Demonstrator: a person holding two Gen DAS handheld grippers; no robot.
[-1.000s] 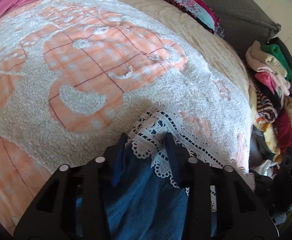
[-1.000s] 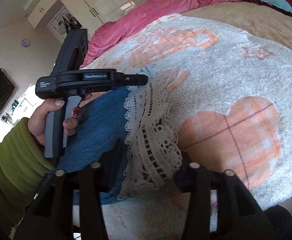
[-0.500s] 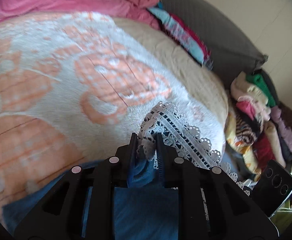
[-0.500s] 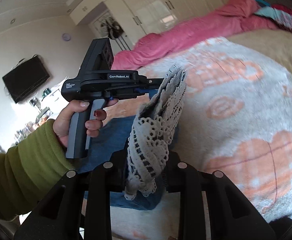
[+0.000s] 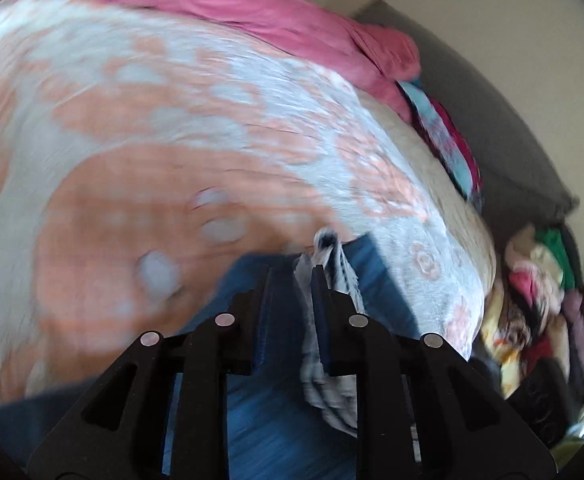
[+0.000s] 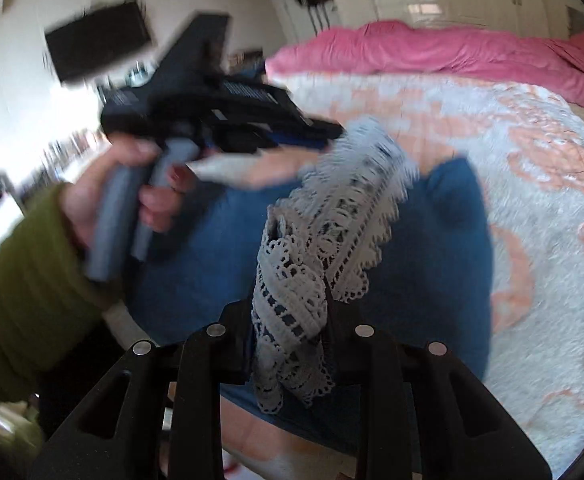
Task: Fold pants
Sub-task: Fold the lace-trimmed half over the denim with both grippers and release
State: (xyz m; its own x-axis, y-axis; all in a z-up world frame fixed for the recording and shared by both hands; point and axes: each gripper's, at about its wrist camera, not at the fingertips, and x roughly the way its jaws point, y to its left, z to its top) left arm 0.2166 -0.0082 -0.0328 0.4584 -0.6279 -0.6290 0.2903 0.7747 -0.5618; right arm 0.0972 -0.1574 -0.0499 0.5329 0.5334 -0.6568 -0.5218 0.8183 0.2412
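Both tools hold the lace hem of the blue pants point(image 6: 432, 240), lifted above the bed point(image 6: 532, 184), most likely so that this end can be carried over the rest of the cloth to make a fold.

The right tool point(image 6: 289, 312) is clenched on a bunch of the white lace point(image 6: 304, 280); the lace fills the gap between its fingers and hangs over them. The left tool point(image 5: 289, 276) has lace and blue cloth between its fingers, and its jaws are opening a little at this moment. The left view is blurred, so I think the right-hand finger point(image 5: 319, 292) touches the lace, but whether the cloth is really pressed from both sides is not sure. In the right view the left tool is seen from the side, in a hand point(image 6: 131, 196) with a green sleeve point(image 6: 23, 280), just beside the top of the lace.

The rest of the pants lies below the tools on the orange and white blanket point(image 5: 171, 160), near the bed's front edge. Beyond there is wide free blanket, up to the pink cover point(image 5: 251, 8) at the far side. On the right of the left view, a pile of clothes point(image 5: 540, 292) lies beside the bed edge, so room for moving is better towards the middle of the bed.
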